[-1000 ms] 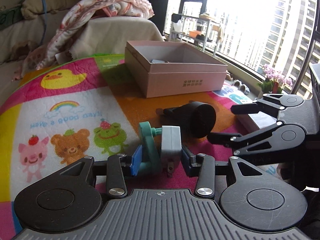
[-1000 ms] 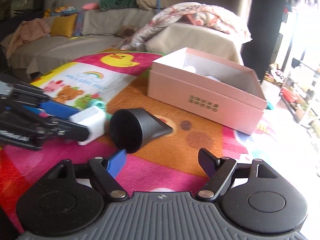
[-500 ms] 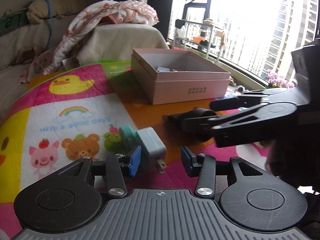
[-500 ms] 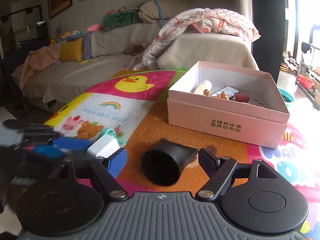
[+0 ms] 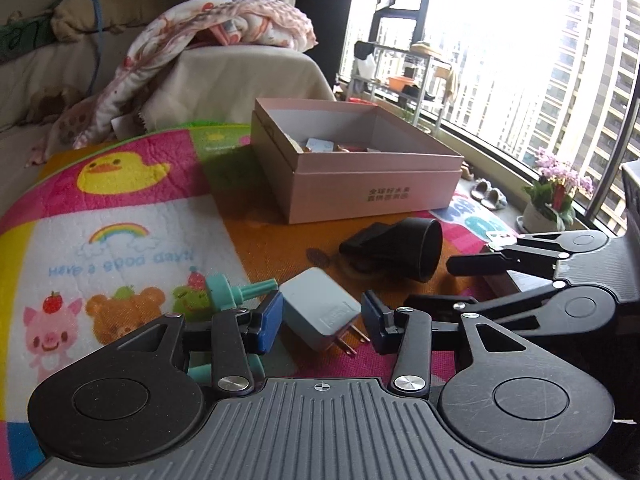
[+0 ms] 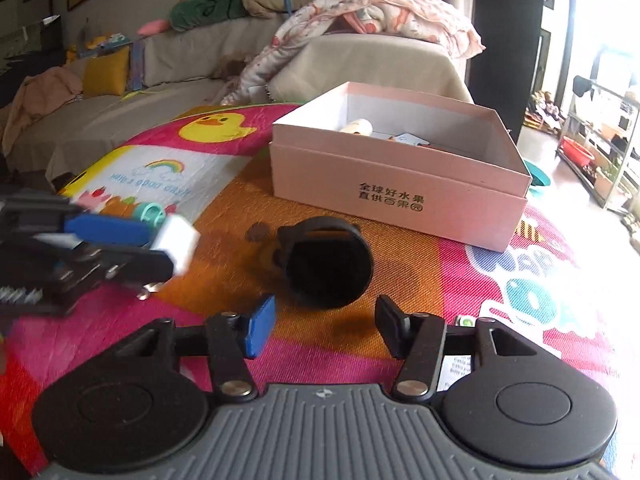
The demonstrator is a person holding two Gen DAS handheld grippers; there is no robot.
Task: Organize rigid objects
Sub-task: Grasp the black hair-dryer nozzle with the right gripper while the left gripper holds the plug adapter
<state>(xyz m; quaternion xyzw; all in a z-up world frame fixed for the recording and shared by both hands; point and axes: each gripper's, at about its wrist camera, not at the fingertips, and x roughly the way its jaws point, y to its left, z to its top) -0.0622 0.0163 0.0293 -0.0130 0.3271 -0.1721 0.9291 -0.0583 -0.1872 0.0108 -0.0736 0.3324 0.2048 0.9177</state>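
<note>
A white plug adapter [image 5: 320, 312] lies on the colourful mat between the jaws of my open left gripper [image 5: 322, 322], touching neither pad clearly. A teal plastic piece [image 5: 224, 292] lies just left of it. A black hair-dryer nozzle [image 6: 324, 264] lies on its side just ahead of my open, empty right gripper [image 6: 324, 326]; it also shows in the left wrist view [image 5: 400, 246]. A pink open box [image 6: 396, 164] holding a few small items stands behind. The left gripper [image 6: 116, 248] with the adapter [image 6: 178, 242] shows at the left of the right wrist view.
The mat [image 5: 120, 216] covers a raised surface. A sofa with a blanket [image 6: 376, 16] stands behind the box. A window with potted flowers [image 5: 556, 192] is at the right. A small white card [image 6: 456, 364] lies under the right gripper.
My left gripper opened and let go of the adapter and teal piece, which now lie on the mat. My right gripper swung round to face the nozzle's open end.
</note>
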